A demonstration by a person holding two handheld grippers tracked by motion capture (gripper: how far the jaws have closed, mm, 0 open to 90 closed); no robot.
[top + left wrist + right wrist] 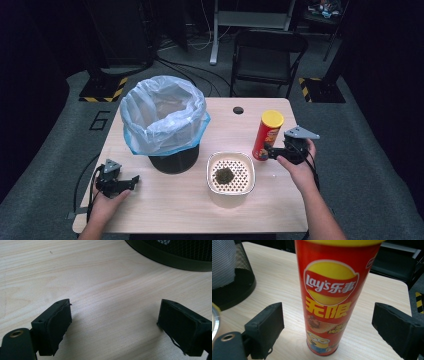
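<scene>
The left gripper [131, 180] rests spread wide and empty on the table [165, 210], near the lined bin [164, 120]. Right of the strainer bowl [231, 173], the chip can [267, 135] stands upright between the right gripper's [267, 152] parted jaws, ungripped. The reach looks finished; next, squeeze squarely without tipping it.

In the right gripper view the top of the crisp can [332, 297] runs off the upper edge, so we see little of its yellow lid. The dark clump [224, 175] in the white strainer bowl [250, 175] is too small for us to identify. In the left gripper view the black bin [180, 255] is cut by the top edge, leaving just its base rim.
</scene>
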